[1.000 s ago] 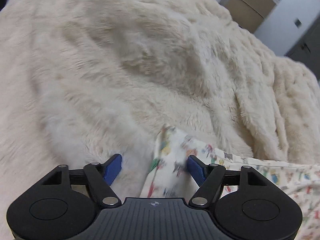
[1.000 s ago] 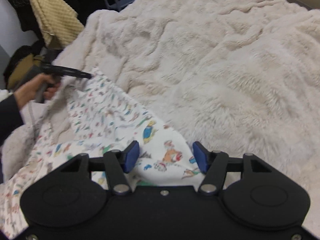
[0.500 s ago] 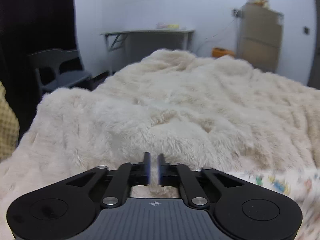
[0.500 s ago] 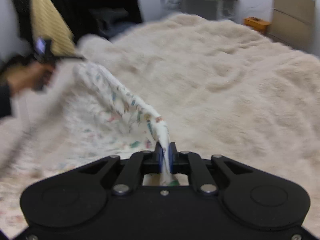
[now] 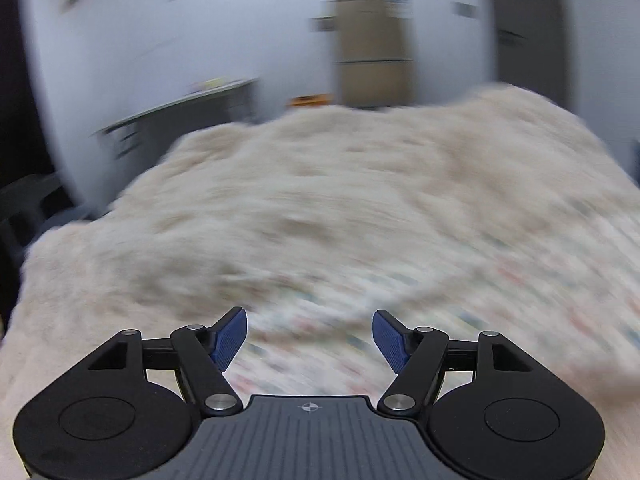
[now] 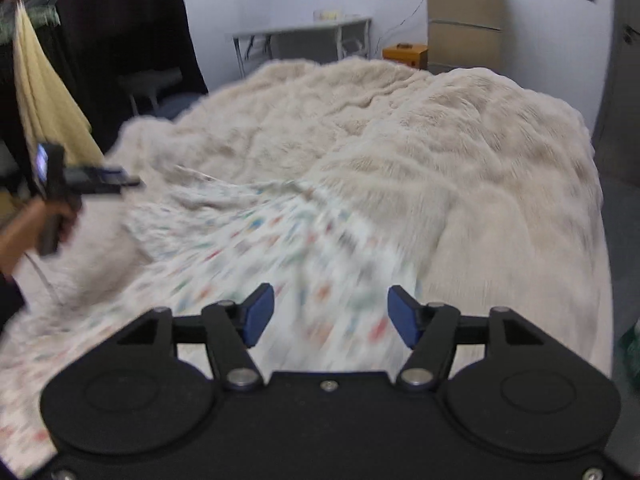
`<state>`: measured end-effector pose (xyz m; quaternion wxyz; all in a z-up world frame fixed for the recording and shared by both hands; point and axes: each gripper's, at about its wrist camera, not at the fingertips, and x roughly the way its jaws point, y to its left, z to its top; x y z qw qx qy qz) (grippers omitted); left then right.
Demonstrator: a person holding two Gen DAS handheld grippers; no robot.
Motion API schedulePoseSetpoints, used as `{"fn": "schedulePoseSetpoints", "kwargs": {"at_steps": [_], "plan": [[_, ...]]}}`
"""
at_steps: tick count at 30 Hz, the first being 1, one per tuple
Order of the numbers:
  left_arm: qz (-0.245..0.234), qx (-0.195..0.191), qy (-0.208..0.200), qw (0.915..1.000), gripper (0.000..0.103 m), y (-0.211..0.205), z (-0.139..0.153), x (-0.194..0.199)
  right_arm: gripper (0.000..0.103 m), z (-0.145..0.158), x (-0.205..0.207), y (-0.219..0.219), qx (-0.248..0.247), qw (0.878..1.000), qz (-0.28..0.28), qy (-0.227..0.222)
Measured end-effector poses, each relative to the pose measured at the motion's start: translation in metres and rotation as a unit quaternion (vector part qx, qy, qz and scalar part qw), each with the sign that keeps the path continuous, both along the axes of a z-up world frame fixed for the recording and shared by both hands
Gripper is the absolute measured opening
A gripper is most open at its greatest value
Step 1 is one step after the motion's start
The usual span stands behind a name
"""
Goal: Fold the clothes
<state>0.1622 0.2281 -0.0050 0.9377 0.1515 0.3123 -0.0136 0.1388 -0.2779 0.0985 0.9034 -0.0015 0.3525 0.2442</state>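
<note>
Your right gripper (image 6: 331, 314) sits at the bottom of its own view with the jaws spread apart; they have just been opening, and nothing is pinched between the blue pads. Below and beyond them lies the printed garment (image 6: 256, 248), white with small coloured figures, blurred, spread over the lower left and centre of the frame on the cream fur blanket (image 6: 420, 140). Your left gripper (image 5: 309, 336) is likewise released, its jaws just opened with only air between them, the same garment (image 5: 460, 292) lying loose beneath and to the lower right. At the left edge of the right view your left hand (image 6: 44, 220) grips its handle. Farther back stand a grey counter (image 6: 304, 34) and stacked cardboard boxes (image 6: 464, 16).
</note>
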Motion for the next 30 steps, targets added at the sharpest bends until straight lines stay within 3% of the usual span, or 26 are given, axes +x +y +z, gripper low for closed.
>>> {"fn": "schedulePoseSetpoints", "kwargs": {"at_steps": [2, 6, 8, 13, 15, 17, 19, 22, 23, 24, 26, 28, 30], "plan": [[-0.052, 0.061, 0.029, 0.9964, 0.065, -0.035, -0.027, -0.016, 0.064, -0.006, -0.051, -0.011, 0.019, 1.0, -0.003, -0.013], [-0.071, 0.121, 0.055, 0.9886, 0.065, -0.052, -0.072, -0.01, 0.063, -0.005, -0.084, 0.0, 0.022, 0.999, 0.011, -0.036], [-0.073, 0.151, 0.04, 0.9851, 0.064, -0.053, -0.088, -0.007, 0.063, 0.001, -0.09, 0.014, 0.007, 0.998, 0.025, -0.053], [-0.116, 0.211, -0.009, 0.9706, 0.063, -0.064, -0.117, -0.012, 0.063, 0.024, -0.086, 0.109, -0.109, 0.982, 0.124, -0.094], [-0.112, 0.221, -0.04, 0.968, 0.054, -0.065, -0.123, -0.011, 0.062, 0.022, -0.077, 0.142, -0.14, 0.975, 0.146, -0.095], [-0.112, 0.228, -0.061, 0.9653, 0.021, -0.065, -0.126, -0.009, 0.055, 0.016, -0.071, 0.176, -0.181, 0.966, 0.162, -0.094], [-0.098, 0.218, -0.075, 0.9682, 0.005, -0.058, -0.123, -0.007, 0.043, 0.004, -0.062, 0.208, -0.232, 0.953, 0.173, -0.092], [-0.076, 0.187, -0.093, 0.9749, 0.004, -0.047, -0.11, -0.007, 0.022, -0.015, -0.055, 0.241, -0.301, 0.931, 0.185, -0.09], [-0.069, 0.174, -0.098, 0.9774, 0.004, -0.039, -0.106, -0.007, 0.004, -0.02, -0.055, 0.244, -0.31, 0.928, 0.186, -0.093], [-0.062, 0.169, -0.1, 0.9786, 0.004, -0.031, -0.103, -0.008, 0.001, -0.024, -0.055, 0.247, -0.322, 0.923, 0.185, -0.101], [-0.047, 0.155, -0.104, 0.9813, 0.003, -0.012, -0.094, -0.011, 0.001, -0.023, -0.057, 0.244, -0.309, 0.926, 0.186, -0.112], [-0.043, 0.133, -0.105, 0.9846, 0.003, -0.001, -0.087, -0.013, 0.001, -0.005, -0.06, 0.227, -0.248, 0.942, 0.195, -0.114], [-0.041, 0.119, -0.105, 0.9865, 0.004, 0.002, -0.082, -0.015, 0.001, 0.002, -0.06, 0.218, -0.227, 0.948, 0.19, -0.114]]}}
